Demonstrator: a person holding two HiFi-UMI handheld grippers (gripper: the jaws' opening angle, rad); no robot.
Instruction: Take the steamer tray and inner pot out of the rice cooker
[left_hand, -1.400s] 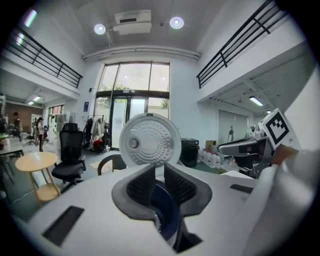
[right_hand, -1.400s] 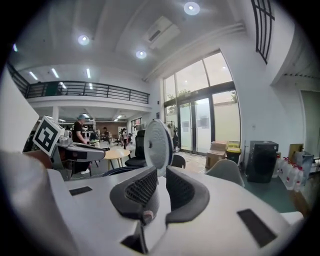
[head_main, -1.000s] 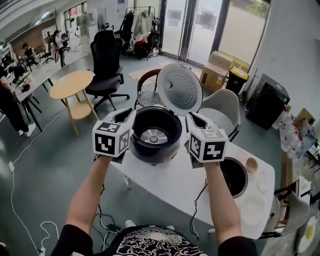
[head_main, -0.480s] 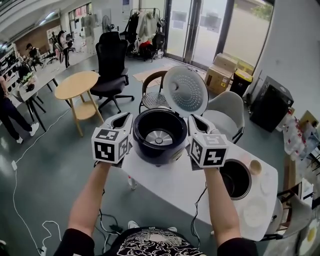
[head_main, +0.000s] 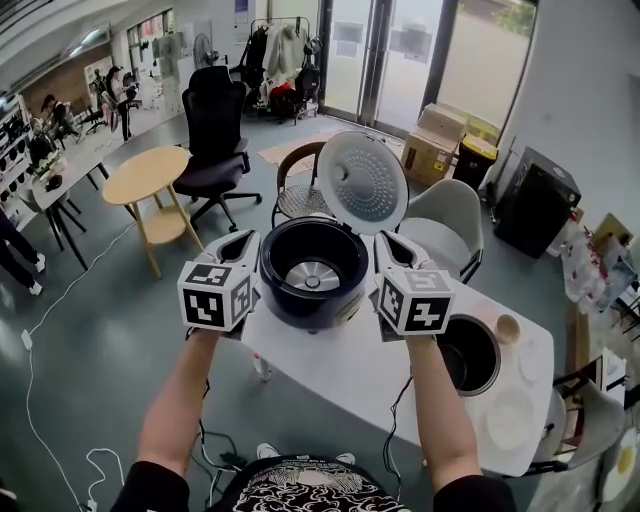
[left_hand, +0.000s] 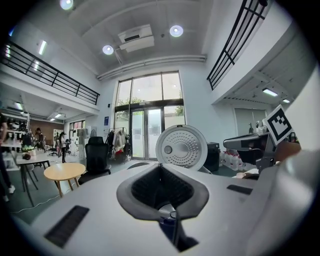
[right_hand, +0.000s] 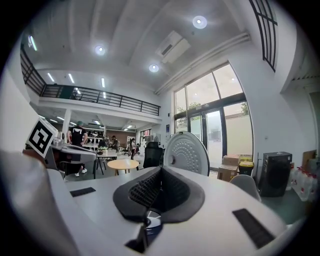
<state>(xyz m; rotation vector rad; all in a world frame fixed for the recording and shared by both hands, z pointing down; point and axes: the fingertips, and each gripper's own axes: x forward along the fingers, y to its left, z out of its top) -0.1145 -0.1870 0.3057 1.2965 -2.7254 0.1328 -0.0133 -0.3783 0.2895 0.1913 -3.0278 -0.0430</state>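
Open-plan hall with a grey floor and tall glass doors at 12 o'clock. A round wooden side table (head_main: 145, 172) and a black office chair (head_main: 215, 120) stand at 10 to 11 o'clock, cardboard boxes (head_main: 440, 135) at 1 o'clock. Work surface is a white table (head_main: 350, 370). On its near-left part sits the dark blue round rice cooker (head_main: 310, 305), with its white dimpled lid (head_main: 360, 182) hinged up at the cooker's 12 to 1 o'clock. The cavity shows a silver disc (head_main: 312, 275) at the bottom. A dark round pot with a pale rim (head_main: 470, 350) stands on the table at the cooker's 4 o'clock, apart from it, with a small tan bowl (head_main: 507, 328) just beyond. The left gripper (head_main: 252, 238) is at the cooker's 9 o'clock and the right gripper (head_main: 387, 240) at its 3 o'clock, both tips close against the rim. In each gripper view the ribbed black pads (left_hand: 147, 187) (right_hand: 145, 192) are clenched together with nothing seen clamped between them. Only a sliver of dark cooker and bright metal shows below the seam. Steamer tray not identified in any view.
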